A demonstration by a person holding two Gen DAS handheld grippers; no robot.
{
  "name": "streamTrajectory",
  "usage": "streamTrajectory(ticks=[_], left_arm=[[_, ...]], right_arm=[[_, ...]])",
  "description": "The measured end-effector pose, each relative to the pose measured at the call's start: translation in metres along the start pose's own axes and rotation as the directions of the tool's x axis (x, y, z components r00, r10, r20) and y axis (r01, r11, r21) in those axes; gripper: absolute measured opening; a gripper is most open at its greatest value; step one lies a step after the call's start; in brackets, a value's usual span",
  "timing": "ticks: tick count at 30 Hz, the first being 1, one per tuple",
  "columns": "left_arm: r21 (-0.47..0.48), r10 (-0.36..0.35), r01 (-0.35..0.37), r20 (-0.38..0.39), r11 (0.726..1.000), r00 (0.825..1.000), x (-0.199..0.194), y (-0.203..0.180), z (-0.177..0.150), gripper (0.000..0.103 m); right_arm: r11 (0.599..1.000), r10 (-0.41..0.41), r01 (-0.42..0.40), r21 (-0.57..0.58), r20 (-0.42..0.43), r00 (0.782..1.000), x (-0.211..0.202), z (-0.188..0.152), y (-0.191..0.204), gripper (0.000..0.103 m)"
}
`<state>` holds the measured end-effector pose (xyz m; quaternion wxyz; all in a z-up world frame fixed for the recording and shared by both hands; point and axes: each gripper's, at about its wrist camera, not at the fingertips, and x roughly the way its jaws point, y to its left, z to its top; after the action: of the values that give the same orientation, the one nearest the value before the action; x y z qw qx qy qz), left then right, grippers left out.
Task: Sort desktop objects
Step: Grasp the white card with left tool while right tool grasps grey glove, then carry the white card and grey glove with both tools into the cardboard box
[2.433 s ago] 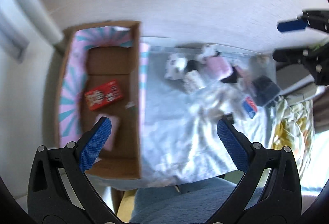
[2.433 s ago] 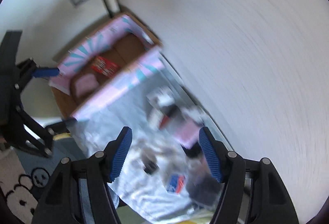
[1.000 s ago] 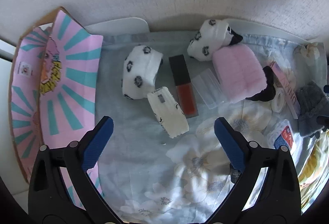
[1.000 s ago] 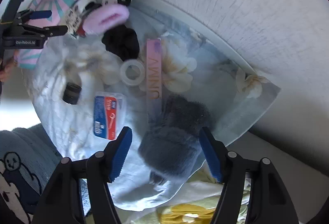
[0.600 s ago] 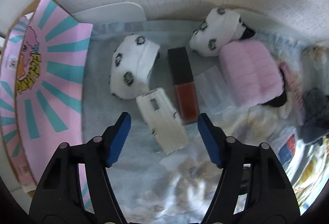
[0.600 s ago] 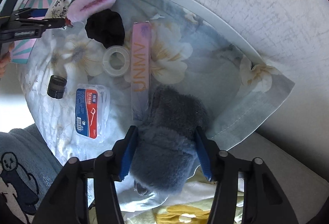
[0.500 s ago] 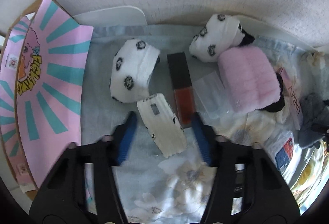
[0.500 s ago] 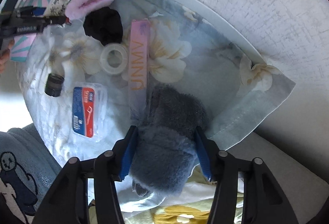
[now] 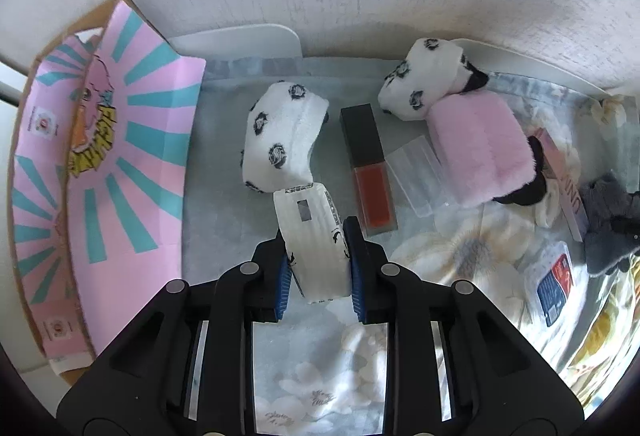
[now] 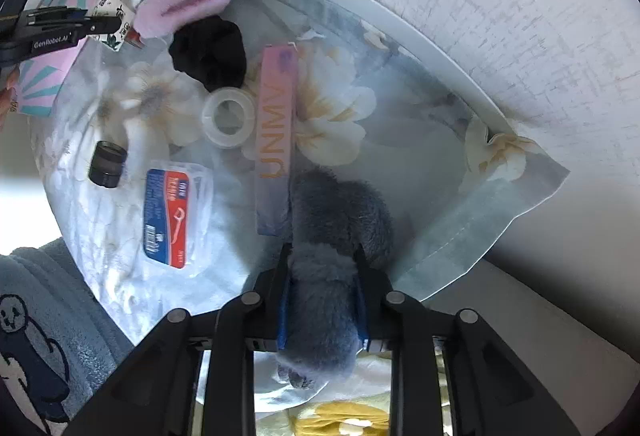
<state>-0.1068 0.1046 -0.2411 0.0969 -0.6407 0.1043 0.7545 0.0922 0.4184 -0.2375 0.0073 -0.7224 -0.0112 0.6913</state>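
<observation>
Floral cloth (image 9: 304,372) covers the desk beneath both grippers. Between the left gripper's (image 9: 318,272) fingers a white ribbed packet (image 9: 312,236) is clamped on its near end, a red lip-gloss tube (image 9: 370,172) lying just beyond the right finger. The right gripper's (image 10: 322,300) jaws are closing on a grey plush item (image 10: 326,268). Soft fur may be squeezed out and dropped; the packet, held at one end, may swing.

both hand-held grippers point down; left (image 9: 318,268) clamped, right (image 10: 323,300) closing.
</observation>
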Motion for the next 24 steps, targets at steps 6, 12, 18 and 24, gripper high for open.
streamTrajectory(ticks=[6, 12, 18, 24], left_arm=[[-0.007, -0.024, 0.025, 0.015, 1.0, 1.0, -0.025, 0.01, -0.001, 0.021], [0.01, -0.035, 0.035, 0.066, 0.999, 0.997, -0.067, 0.031, -0.001, 0.021], [0.025, -0.039, 0.037, 0.09, 0.999, 0.995, -0.088, 0.032, -0.009, 0.021], [0.008, -0.043, 0.043, 0.1, 0.999, 0.994, -0.105, 0.059, -0.017, 0.021]], right_arm=[[1.0, 0.003, -0.003, 0.006, 0.024, 1.0, -0.027, 0.0, 0.004, 0.023], [1.0, -0.017, 0.018, -0.012, 0.07, 0.997, -0.069, 0.004, 0.009, 0.023], [1.0, -0.006, 0.009, -0.023, 0.128, 0.992, -0.105, 0.027, 0.03, 0.023], [0.998, -0.004, 0.012, -0.057, 0.152, 0.988, -0.126, 0.046, 0.054, 0.023]])
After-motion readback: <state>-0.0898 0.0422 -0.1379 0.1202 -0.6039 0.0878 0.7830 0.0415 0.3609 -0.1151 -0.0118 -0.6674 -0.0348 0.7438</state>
